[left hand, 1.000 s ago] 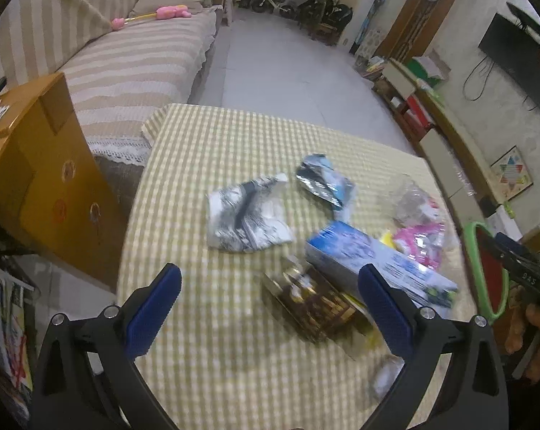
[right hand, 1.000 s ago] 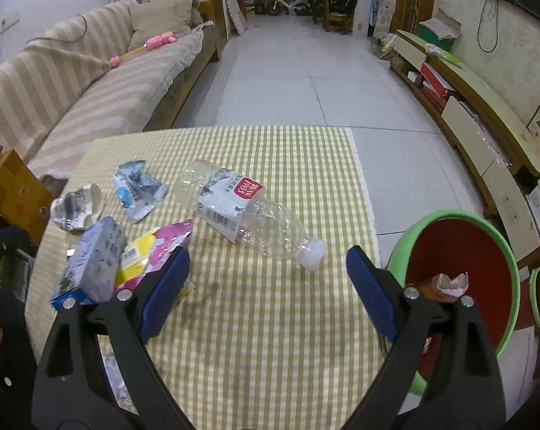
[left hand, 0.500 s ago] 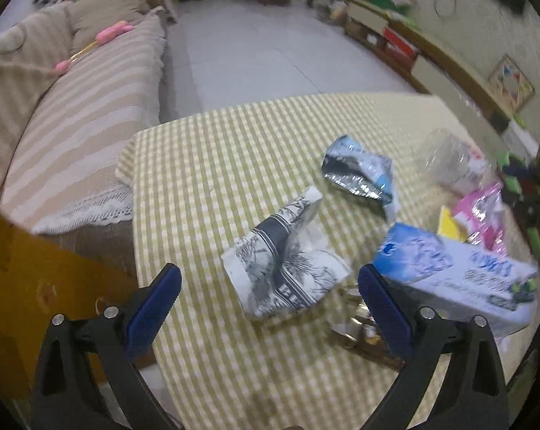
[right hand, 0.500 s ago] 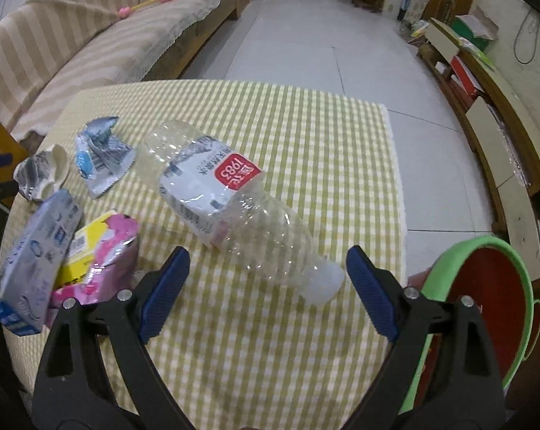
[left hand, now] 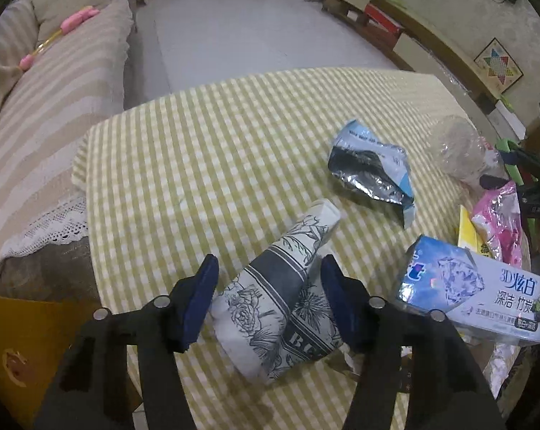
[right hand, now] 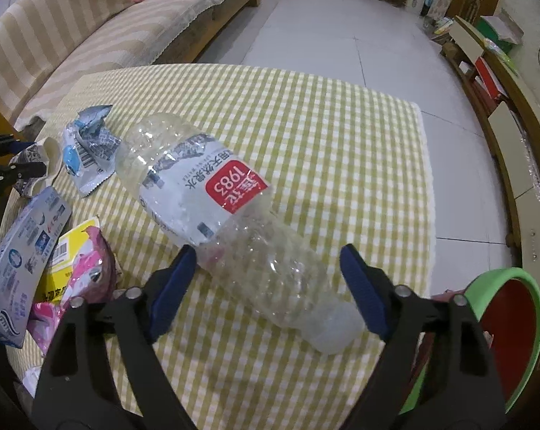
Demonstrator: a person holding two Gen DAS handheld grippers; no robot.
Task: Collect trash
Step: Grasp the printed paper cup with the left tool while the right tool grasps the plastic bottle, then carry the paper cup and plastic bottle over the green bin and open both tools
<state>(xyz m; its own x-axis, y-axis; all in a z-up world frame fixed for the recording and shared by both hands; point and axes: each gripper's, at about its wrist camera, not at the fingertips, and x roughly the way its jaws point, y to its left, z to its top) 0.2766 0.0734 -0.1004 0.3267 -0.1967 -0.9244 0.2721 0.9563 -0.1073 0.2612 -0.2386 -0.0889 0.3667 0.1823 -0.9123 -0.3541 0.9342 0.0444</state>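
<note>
Two items of trash lie between gripper jaws on a table covered by a yellow-and-white checked cloth point(right hand: 341, 136). The crushed paper cup point(left hand: 280, 301), white with a grey floral print, lies on its side near the table's near left corner, its mouth toward the camera; nothing shows inside it. The left gripper point(left hand: 268, 295) straddles the cup with its jaws closing; the blue pads sit at the cup's flanks, and whether they press on it yet cannot be told. The clear plastic bottle point(right hand: 230, 218) lies on its side near the middle of the cloth, white cap toward the camera, red-and-white label upward; it looks empty. The right gripper point(right hand: 268, 292) brackets the bottle's lower body with its jaws closing; a gap shows at the right pad, so the bottle is not yet clamped.

Beside the cup, to its right, lies a blue toothpaste box point(left hand: 481, 297), closed, resting on brown wrapping that is mostly hidden. Beyond it is a crumpled silver-and-blue foil packet point(left hand: 373, 172), torn open, its contents not visible. A pink-and-yellow snack bag point(right hand: 76, 276) lies between the box and the bottle.

A red bin with a green rim point(right hand: 513, 319) stands off the table's right edge; only part of its inside shows. A striped sofa point(right hand: 101, 36) lines the left side of the room.
</note>
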